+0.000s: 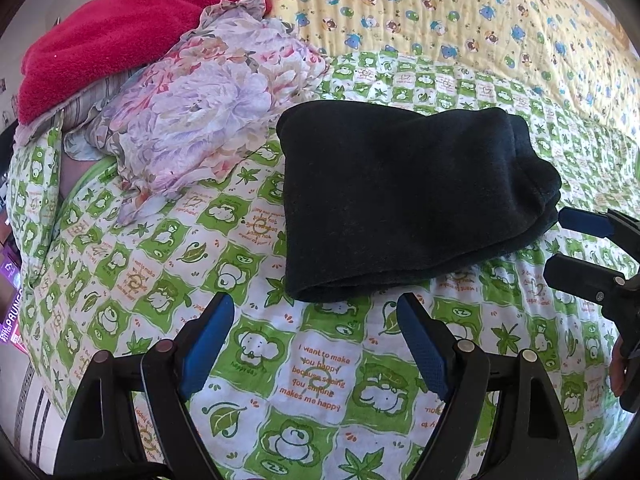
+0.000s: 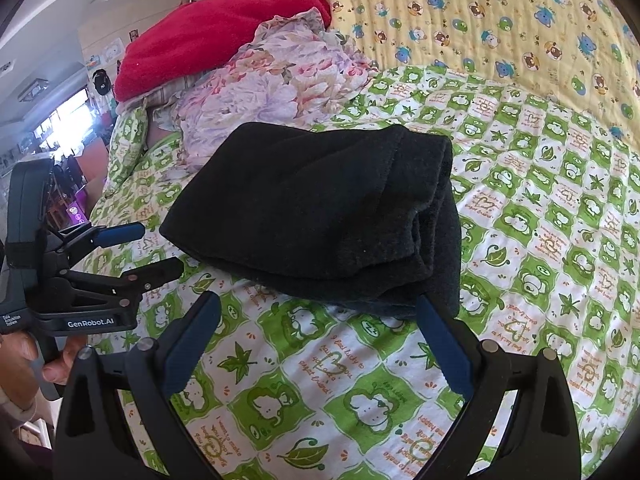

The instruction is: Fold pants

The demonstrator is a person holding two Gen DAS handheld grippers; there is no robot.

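Your left wrist camera sits low over the bed [image 1: 320,380], looking forward between the spread fingers of the left tool [image 1: 316,344] at the folded black pants [image 1: 400,200] close ahead, with the right tool [image 1: 568,240] poking in at the right edge. Your right wrist camera looks the same way from just to the right, past the right tool [image 2: 320,344], with the left tool [image 2: 156,248] at its left edge. Both views share the pants [image 2: 320,216], the floral cloth [image 1: 200,112] and the red blanket [image 1: 120,32] behind.

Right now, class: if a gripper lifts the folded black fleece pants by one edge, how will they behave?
The folded black fleece pants would probably droop, since their stacked layers look soft. They would likely drag rather than slide on the quilted green bedspread.
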